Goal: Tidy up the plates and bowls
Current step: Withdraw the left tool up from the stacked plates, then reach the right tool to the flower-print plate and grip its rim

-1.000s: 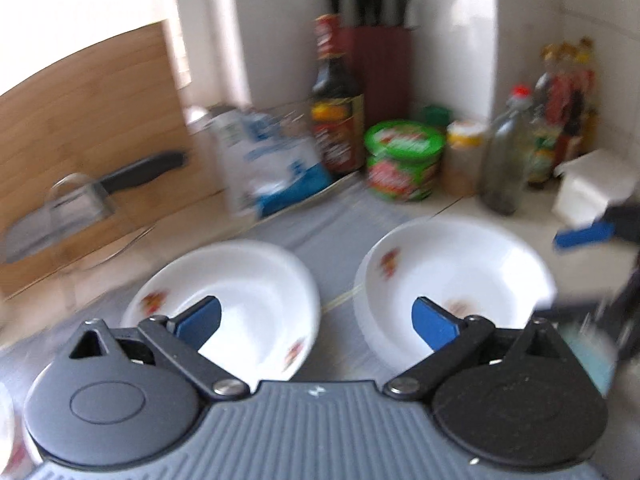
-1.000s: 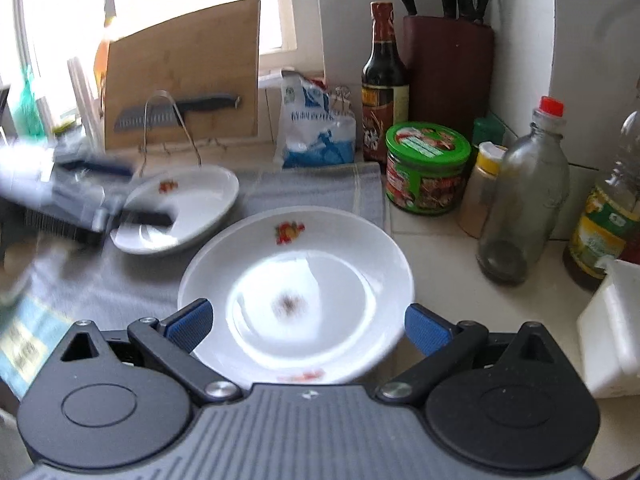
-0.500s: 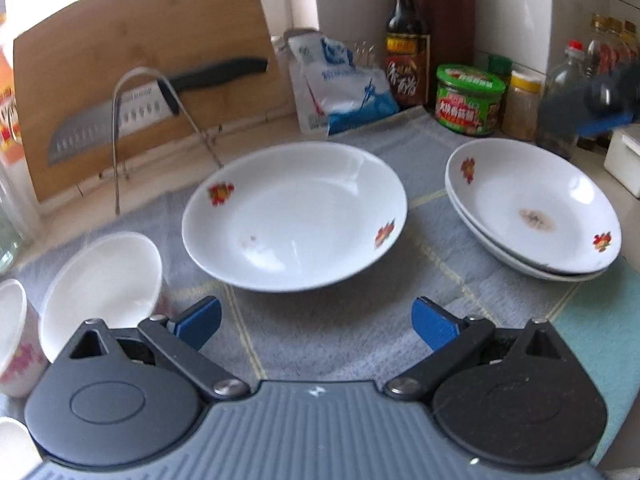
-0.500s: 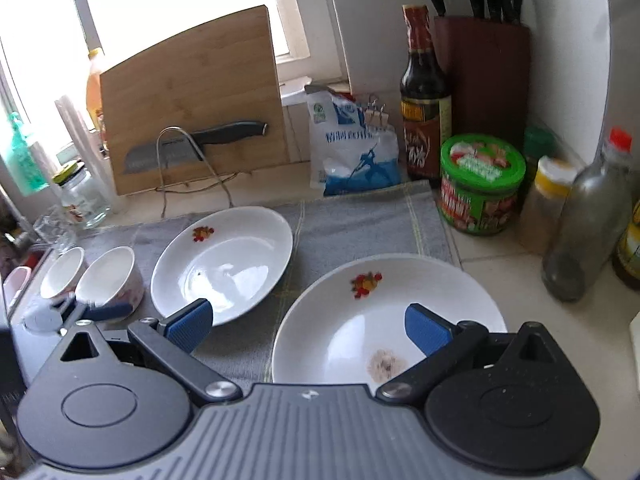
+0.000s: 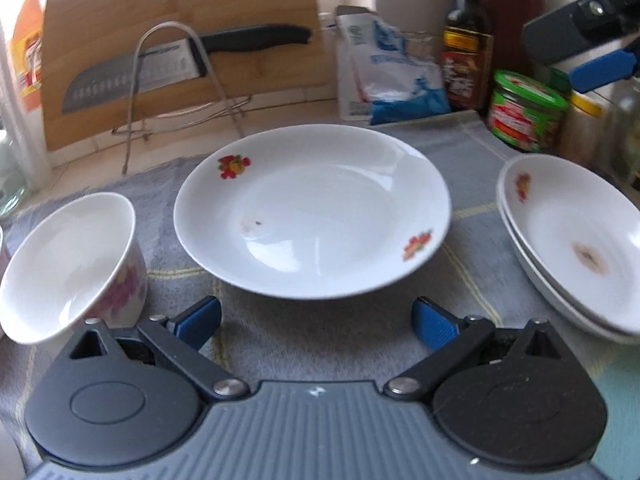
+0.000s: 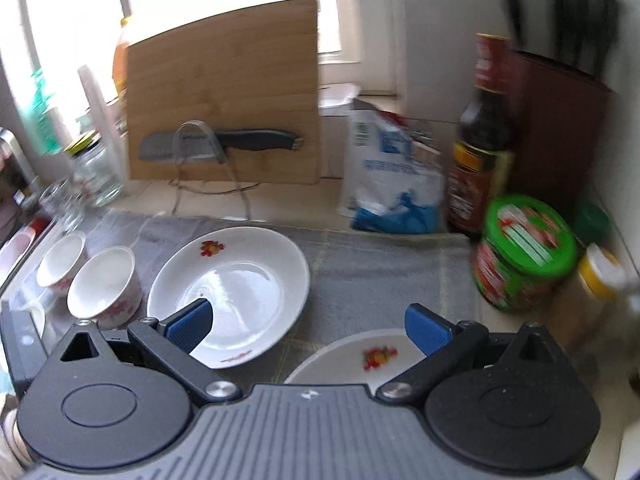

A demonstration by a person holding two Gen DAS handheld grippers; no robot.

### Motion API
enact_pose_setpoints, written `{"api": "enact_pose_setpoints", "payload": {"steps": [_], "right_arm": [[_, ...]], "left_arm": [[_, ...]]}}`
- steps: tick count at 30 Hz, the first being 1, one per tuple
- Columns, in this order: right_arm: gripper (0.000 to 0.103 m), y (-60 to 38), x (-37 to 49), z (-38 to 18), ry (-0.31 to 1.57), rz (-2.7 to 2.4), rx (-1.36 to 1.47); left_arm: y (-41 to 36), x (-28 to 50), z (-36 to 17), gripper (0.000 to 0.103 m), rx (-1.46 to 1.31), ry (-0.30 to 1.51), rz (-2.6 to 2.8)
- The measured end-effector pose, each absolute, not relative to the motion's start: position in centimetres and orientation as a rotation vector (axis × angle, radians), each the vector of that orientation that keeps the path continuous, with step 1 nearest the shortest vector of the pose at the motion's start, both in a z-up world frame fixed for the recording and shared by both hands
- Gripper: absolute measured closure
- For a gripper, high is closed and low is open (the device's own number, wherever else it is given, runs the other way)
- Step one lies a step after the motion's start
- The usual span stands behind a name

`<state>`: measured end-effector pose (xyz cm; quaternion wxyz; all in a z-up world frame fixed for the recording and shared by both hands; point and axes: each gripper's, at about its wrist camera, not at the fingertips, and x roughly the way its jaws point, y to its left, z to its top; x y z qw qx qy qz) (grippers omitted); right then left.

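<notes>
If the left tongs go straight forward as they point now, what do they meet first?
Most likely the near rim of the single plate on the gray cloth; the open left tongs point at it. Depth is unclear.

I count three plates: one lone plate (image 5: 312,216) on the cloth, two in the plate stack (image 5: 572,240). Small bowls: near bowl (image 6: 105,286) and far bowl (image 6: 62,262), so two clear; a third white rim at the left edge, can't tell. One knife (image 5: 188,62), one cutting board (image 6: 224,92), one soy sauce bottle (image 6: 482,136), one green-lidded tub (image 6: 524,252).
</notes>
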<state>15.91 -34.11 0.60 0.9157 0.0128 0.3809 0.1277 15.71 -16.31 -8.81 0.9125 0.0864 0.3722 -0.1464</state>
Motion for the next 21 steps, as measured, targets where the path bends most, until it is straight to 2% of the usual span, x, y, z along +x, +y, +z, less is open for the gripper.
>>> {"api": "enact_pose_setpoints", "payload": {"steps": [9, 21], "right_arm": [[0.000, -32.2, 23.3, -0.8, 0.849, 0.519, -0.142], [0.000, -29.1, 31.7, -4.3, 0.956, 0.760, -0.205]], "left_arm": [[-17.0, 16.3, -9.3, 0.000, 0.124, 0.760, -0.260], [-17.4, 16.2, -9.4, 0.000, 0.102, 0.726, -0.211]]}}
